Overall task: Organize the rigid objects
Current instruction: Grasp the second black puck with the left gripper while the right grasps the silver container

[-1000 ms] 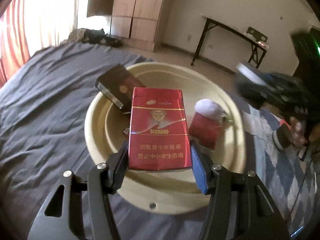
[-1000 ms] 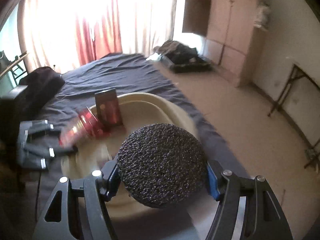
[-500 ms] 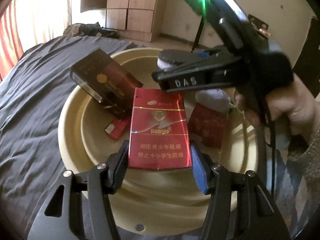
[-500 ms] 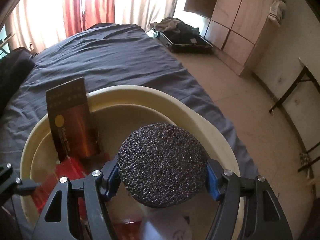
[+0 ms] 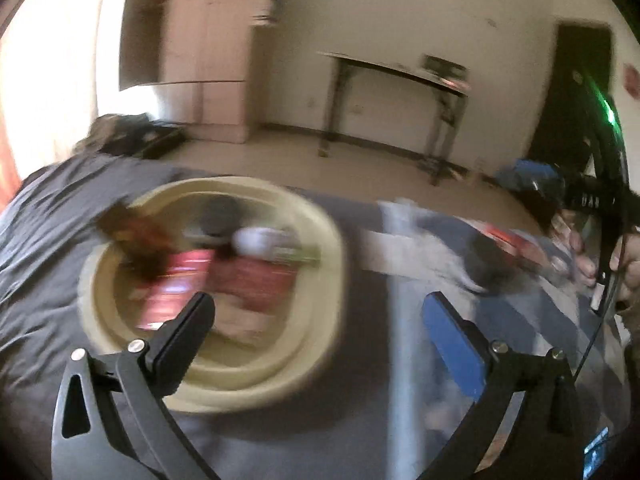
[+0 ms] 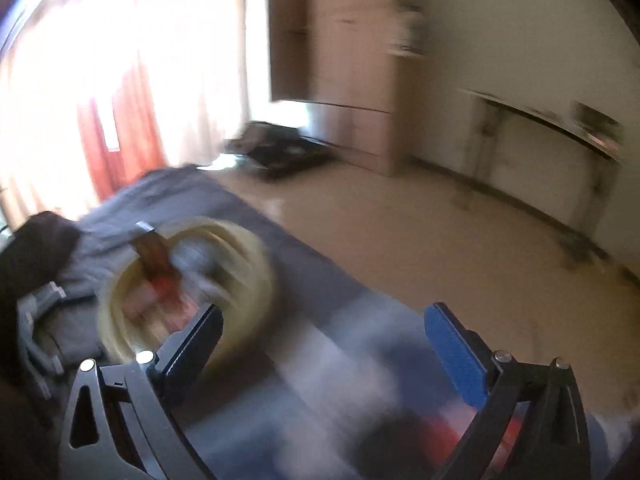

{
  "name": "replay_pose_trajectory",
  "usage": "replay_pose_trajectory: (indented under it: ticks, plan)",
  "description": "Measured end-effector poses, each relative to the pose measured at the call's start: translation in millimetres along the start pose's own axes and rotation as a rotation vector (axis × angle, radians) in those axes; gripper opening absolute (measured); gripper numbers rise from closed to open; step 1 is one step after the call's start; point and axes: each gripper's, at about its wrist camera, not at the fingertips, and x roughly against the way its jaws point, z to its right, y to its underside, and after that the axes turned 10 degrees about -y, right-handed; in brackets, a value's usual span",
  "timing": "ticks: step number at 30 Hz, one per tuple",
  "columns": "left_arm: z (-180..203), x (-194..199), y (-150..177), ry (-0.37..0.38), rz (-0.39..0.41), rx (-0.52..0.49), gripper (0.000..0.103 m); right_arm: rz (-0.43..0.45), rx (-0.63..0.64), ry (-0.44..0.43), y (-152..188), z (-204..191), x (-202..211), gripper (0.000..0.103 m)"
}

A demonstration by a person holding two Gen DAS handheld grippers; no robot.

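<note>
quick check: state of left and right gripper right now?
Left gripper: jaws opening, nothing between them.
Right gripper: jaws opening, nothing between them.

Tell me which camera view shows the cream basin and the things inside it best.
The left wrist view. There the cream basin sits larger and nearly whole, with red packs and a dark box visible inside, though blurred. The right wrist view shows the basin smaller, more smeared, partly behind a finger of the right gripper.
</note>
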Motion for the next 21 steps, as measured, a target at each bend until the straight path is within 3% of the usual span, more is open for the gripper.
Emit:
replay_pose_trajectory:
  ticks: [4,6,10,17,21]
  plan:
    - [96.8,-16.5,-2.9,0.135,-0.033,-0.138,0.103,-0.145,-0.14,0.253,82.8,83.1,58.4,0.103]
    - [139.0,-32.2,-8.9,0.194,-0.034,-0.181,0.103,-0.168,-0.189,0.288,110.4,108.6,72.5,0.103]
    - [205.9,-57.9,-12.6,0.213,-0.054,-0.282,0.103,-0.149,-0.275,0.313,142.5,147.4,77.8,0.103]
    - [234.5,-97.4,-6.3,0.202,-0.101,-0.328,0.103,-0.184,-0.234,0.321,165.8,159.0,58.3,0.102]
    - [239.0,-116.0,-1.1,0.205,-0.116,-0.33,0.102,-0.192,-0.16,0.31,166.5,157.5,36.4,0.091]
